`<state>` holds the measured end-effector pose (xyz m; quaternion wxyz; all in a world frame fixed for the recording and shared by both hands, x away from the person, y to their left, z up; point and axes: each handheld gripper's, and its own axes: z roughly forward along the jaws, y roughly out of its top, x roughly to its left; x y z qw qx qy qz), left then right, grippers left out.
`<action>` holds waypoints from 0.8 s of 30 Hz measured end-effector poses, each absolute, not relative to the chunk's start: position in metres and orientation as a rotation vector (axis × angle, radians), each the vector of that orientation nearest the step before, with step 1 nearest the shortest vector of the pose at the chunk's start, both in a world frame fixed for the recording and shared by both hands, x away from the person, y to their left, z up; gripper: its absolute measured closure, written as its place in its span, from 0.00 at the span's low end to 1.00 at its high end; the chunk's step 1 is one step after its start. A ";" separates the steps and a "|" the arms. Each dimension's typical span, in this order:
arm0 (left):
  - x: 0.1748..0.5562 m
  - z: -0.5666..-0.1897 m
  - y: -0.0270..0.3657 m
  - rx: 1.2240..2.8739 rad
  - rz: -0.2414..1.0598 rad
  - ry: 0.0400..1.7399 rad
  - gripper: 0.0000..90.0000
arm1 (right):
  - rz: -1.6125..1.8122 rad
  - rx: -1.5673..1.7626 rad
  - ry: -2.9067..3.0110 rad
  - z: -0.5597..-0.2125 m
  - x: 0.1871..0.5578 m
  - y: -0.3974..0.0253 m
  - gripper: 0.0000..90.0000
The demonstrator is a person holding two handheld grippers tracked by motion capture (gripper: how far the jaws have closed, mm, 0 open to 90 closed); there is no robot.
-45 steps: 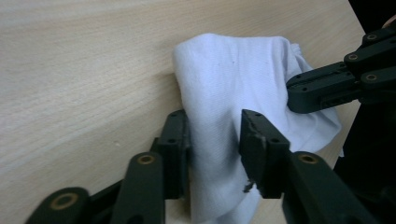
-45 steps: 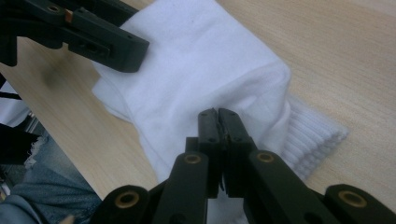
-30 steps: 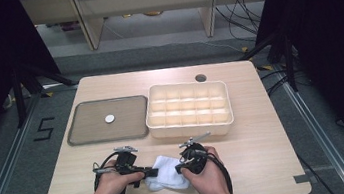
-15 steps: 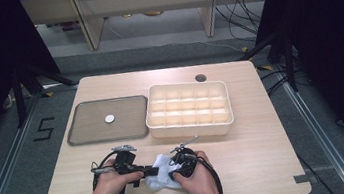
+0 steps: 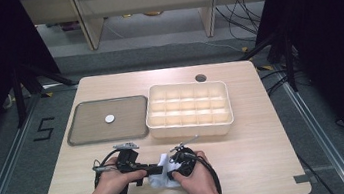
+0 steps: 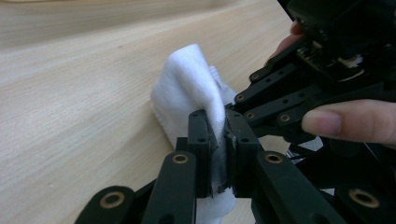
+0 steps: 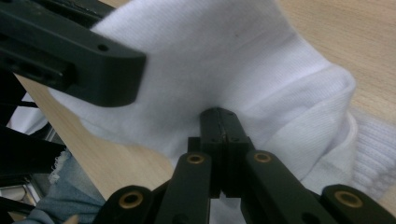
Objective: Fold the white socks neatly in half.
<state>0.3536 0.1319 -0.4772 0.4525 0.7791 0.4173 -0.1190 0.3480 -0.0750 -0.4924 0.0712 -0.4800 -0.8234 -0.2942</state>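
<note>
A white sock (image 5: 162, 178) lies bunched near the table's front edge, between the person's two hands. My left gripper (image 5: 155, 170) points right and is shut on a raised fold of the sock (image 6: 196, 88), pinched between its jaws (image 6: 218, 140). My right gripper (image 5: 171, 166) comes in from the right, close against the left one. Its jaws are closed tight with their tips (image 7: 223, 122) buried in a pucker of the sock (image 7: 233, 56). The left gripper's black jaw (image 7: 79, 60) crosses the upper left of the right gripper view.
A grey tray (image 5: 80, 139) with a small white disc (image 5: 109, 119) sits at the left middle. A cream box (image 5: 189, 131) with several compartments stands to the right of it. A round hole (image 5: 201, 78) is in the table behind the box.
The right hand and gripper have moved left, closing in on the left gripper. The sock between them has bunched up. The left gripper has barely moved.
</note>
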 end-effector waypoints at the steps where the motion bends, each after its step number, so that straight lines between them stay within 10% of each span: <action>1: 0.354 -0.477 0.131 1.924 -0.295 1.026 0.91 | -0.886 -1.446 -2.473 -0.493 0.348 -0.075 1.00; 24: 0.358 -0.473 0.138 1.930 -0.254 1.035 0.92 | -1.066 -1.550 -2.530 -0.453 0.344 -0.111 0.97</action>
